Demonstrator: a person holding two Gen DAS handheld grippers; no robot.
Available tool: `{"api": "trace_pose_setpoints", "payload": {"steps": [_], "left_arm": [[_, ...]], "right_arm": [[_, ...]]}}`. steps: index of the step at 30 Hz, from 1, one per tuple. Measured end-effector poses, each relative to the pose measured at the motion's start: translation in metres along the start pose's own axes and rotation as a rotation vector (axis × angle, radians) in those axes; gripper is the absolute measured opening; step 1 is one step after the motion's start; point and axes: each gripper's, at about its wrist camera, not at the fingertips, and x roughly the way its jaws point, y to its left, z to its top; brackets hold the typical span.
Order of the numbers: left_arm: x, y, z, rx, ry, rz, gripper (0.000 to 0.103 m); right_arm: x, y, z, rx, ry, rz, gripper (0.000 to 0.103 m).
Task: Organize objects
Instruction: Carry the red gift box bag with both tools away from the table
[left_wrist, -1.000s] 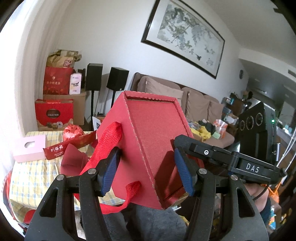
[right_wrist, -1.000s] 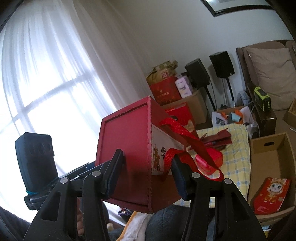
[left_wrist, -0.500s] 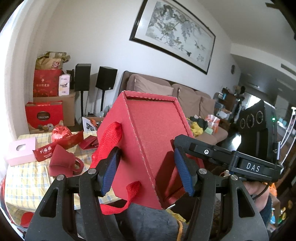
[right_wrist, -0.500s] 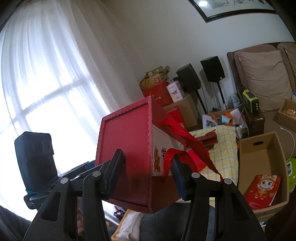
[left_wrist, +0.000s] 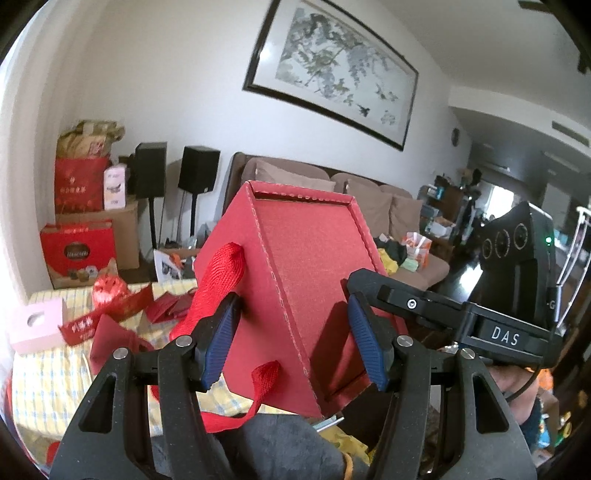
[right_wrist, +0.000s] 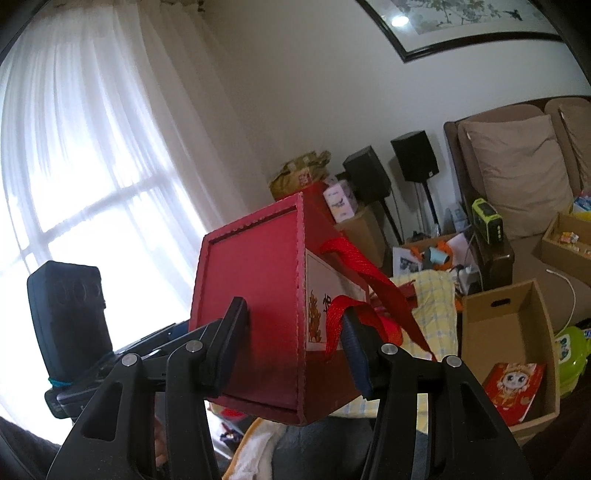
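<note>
Daylight floods in from the curtained window (right_wrist: 85, 177), which blows out to near-white in the right wrist view and throws the near side of the red box (right_wrist: 255, 317) and the gripper arms into dark shadow. In the left wrist view the room is evenly bright, dimmer toward the far right. A ceiling light glares as a white spot on the framed painting (right_wrist: 397, 20). Both views bend strongly at the edges with black corner vignetting, and background clutter is slightly soft.
</note>
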Motion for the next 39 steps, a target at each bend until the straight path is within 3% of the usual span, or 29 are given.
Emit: {"api": "trace_pose_setpoints", "payload": {"steps": [19,39], "left_arm": [[0.041,-0.068,0.013,0.086,0.026,-0.085,0.057],[0.105,-0.082,-0.015,0.099,0.151,-0.123,0.057]], "right_arm": [[-0.071,-0.030,0.013,0.012,-0.087,-0.114,0.051],[-0.072,-0.095,-0.016,0.112,-0.051,-0.174,0.051]]}}
